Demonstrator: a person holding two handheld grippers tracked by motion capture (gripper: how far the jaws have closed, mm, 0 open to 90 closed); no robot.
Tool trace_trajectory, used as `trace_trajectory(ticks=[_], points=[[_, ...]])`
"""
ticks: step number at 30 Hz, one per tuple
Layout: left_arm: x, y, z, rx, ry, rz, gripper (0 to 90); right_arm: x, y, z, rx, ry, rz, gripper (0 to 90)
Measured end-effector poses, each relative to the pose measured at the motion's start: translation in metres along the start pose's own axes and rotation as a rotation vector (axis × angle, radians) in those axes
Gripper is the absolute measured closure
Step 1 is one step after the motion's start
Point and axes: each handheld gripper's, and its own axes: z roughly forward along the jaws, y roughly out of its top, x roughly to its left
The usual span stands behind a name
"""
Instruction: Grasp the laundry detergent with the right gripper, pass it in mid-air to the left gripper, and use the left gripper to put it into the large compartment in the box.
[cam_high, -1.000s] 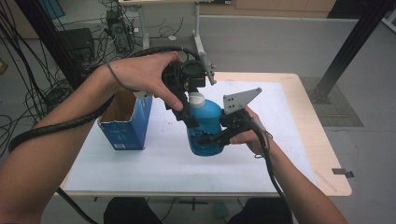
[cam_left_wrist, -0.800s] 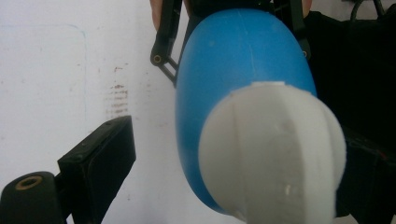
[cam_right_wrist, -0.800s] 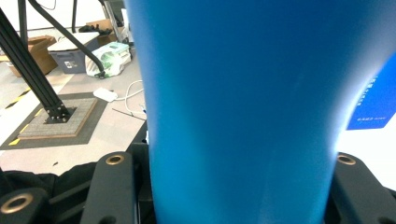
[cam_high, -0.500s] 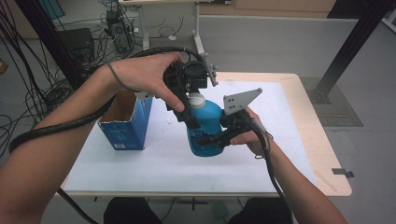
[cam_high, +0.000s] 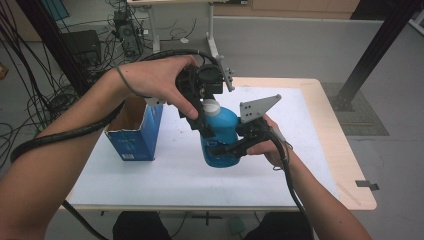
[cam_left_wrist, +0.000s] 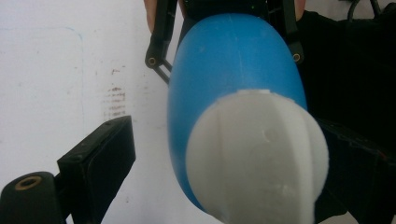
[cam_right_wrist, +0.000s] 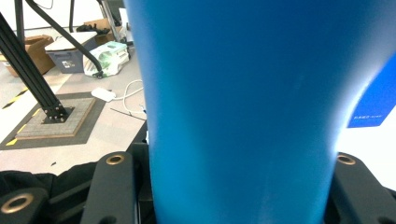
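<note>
Two grippers at one blue bottle (cam_high: 222, 137), upright on the white mat (cam_high: 165, 172) near the table's middle. Right gripper (cam_high: 235, 148) clamped around the bottle's lower body from the side, a black jaw pressed to each flank in the right gripper view, bottle (cam_right_wrist: 243, 107) tight between them. Left gripper (cam_high: 206, 117) above, pointing down over the white cap (cam_high: 211, 106); jaws spread wide on either side of the cap, with a clear gap between the one jaw fully in sight and the cap (cam_left_wrist: 259, 154) in the left gripper view, nothing gripped. Blue bottle body (cam_left_wrist: 233, 70) below the cap there. Open blue carton (cam_high: 136, 131) well to the left of the bottle on the mat, apart from both grippers.
</note>
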Motion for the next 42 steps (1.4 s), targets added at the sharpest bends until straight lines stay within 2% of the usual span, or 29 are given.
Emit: trace_trajectory(ticks=[17,42], points=[[0.0056,0.0017,0.0049,0.012,-0.014,0.008,9.5,-0.0013,-0.0007,-0.0011,0.006,-0.002,-0.004,44.9],[0.0063,-0.0003,0.0046,0.024,-0.016,0.002,9.5,-0.0047,-0.0005,0.0009,0.01,-0.001,-0.001,45.1]])
